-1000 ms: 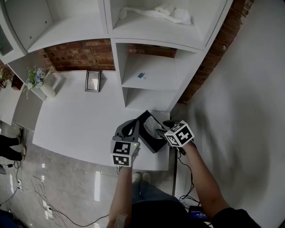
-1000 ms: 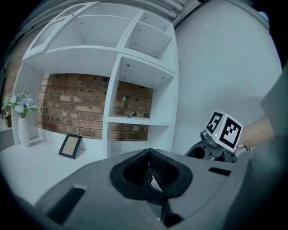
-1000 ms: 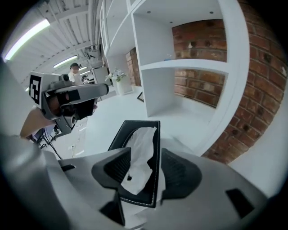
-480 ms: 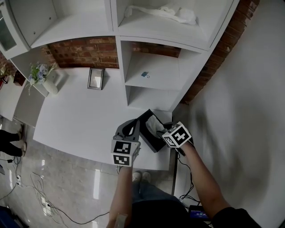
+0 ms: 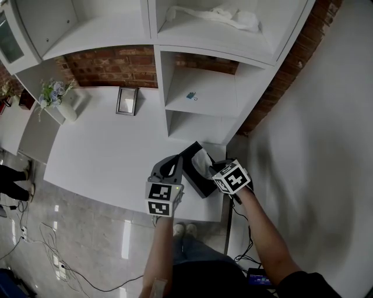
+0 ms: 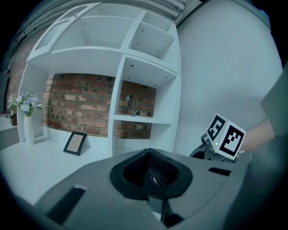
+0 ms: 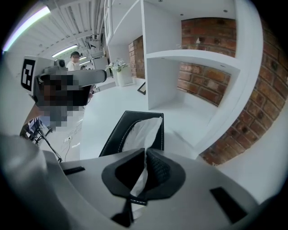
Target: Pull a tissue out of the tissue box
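A black tissue box [image 5: 194, 177] lies near the front right corner of the white table [image 5: 99, 157]. A white tissue [image 5: 202, 160] sticks up from its slot. My right gripper [image 5: 211, 171] comes down onto the box from the right and is shut on the tissue. In the right gripper view the tissue [image 7: 145, 130] runs from the box [image 7: 116, 132] into the pinch of my right gripper [image 7: 146, 152]. My left gripper [image 5: 174, 162] hovers just left of the box, shut with nothing in it. The left gripper view shows my left gripper [image 6: 150, 152] with its pads together.
White shelving [image 5: 201, 110] rises behind the box against a brick wall. A picture frame [image 5: 127, 100] and a vase of flowers [image 5: 58, 103] stand further left on the table. White cloth [image 5: 217, 16] lies on an upper shelf. The table's front edge [image 5: 116, 201] is near my hands.
The right gripper's jaws have closed on the tissue, and that hand has shifted slightly left toward the box. The left gripper has not moved.
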The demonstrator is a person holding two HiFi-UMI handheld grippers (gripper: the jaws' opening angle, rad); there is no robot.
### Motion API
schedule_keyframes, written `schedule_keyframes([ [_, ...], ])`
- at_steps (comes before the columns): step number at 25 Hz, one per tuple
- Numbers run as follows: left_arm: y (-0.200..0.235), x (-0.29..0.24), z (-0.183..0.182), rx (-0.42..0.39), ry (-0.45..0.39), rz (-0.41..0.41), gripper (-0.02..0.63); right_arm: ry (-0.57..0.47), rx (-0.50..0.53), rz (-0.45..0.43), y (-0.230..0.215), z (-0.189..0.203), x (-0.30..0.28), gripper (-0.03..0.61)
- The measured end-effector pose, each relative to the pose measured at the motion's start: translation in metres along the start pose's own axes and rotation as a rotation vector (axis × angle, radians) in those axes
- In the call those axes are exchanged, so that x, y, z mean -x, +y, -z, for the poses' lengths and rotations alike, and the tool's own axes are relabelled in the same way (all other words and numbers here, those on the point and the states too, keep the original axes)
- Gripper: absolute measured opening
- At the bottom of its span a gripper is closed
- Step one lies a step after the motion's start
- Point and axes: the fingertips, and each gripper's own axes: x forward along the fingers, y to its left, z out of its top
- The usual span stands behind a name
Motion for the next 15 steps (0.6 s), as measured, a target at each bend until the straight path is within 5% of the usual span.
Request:
schedule_keyframes([
  [15,-0.002,0.004,0.000,0.004,-0.002,0.001,0.009,-0.070,0.018,0.067,-0.014,-0.016,0.022,0.002],
])
